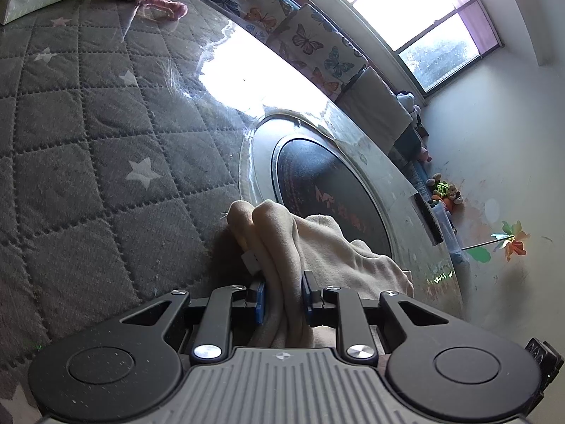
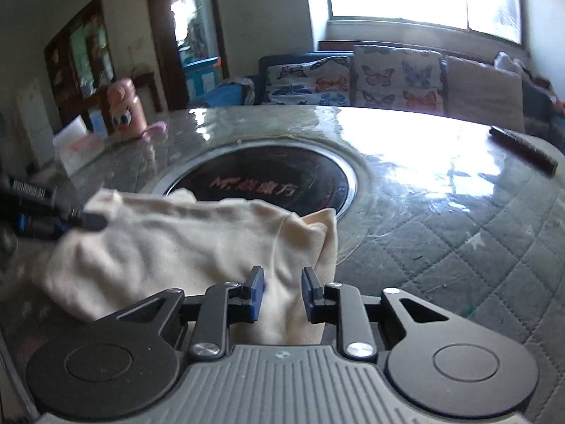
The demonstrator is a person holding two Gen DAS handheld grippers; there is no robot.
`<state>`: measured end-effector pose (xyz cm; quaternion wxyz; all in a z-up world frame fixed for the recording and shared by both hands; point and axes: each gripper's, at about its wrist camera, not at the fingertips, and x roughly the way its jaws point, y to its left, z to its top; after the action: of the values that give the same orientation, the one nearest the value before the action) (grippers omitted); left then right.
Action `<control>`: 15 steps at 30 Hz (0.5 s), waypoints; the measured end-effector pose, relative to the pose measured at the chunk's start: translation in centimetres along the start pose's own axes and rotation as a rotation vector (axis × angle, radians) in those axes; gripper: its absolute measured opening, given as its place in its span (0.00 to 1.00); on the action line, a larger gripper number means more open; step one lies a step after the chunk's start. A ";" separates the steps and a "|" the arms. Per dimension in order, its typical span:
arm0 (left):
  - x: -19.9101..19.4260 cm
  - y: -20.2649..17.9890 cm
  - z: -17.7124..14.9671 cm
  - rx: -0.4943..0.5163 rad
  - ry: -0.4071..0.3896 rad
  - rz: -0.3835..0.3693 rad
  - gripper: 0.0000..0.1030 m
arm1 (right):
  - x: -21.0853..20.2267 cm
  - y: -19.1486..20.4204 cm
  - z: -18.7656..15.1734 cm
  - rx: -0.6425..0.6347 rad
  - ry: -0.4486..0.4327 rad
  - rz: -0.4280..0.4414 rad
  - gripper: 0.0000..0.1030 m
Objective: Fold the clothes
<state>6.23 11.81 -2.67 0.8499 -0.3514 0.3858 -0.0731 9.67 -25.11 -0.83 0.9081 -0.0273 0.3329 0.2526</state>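
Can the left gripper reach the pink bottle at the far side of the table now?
Probably not yet: the left gripper is shut on the cream garment, and the pink bottle stands far across the table.

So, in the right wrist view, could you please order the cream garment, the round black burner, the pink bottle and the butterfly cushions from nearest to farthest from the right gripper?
1. cream garment: between the fingers of the right gripper.
2. round black burner: just beyond the garment, table centre.
3. pink bottle: far left edge of the table.
4. butterfly cushions: on the sofa behind the table.
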 end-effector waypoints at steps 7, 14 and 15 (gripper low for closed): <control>0.0 -0.3 0.0 0.019 -0.003 0.012 0.22 | 2.3 -1.7 0.9 0.074 0.017 -0.046 0.30; -0.1 -0.4 0.0 0.034 -0.009 0.020 0.21 | 3.5 -2.4 1.3 0.160 0.019 0.004 0.27; -0.2 -0.4 0.0 0.037 -0.012 0.021 0.20 | 3.6 -2.3 1.4 0.161 0.018 0.005 0.19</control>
<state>6.15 11.54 -2.32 0.8592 -0.3322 0.3830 -0.0692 13.91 -25.27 -2.22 0.9037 0.0445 0.3604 0.2267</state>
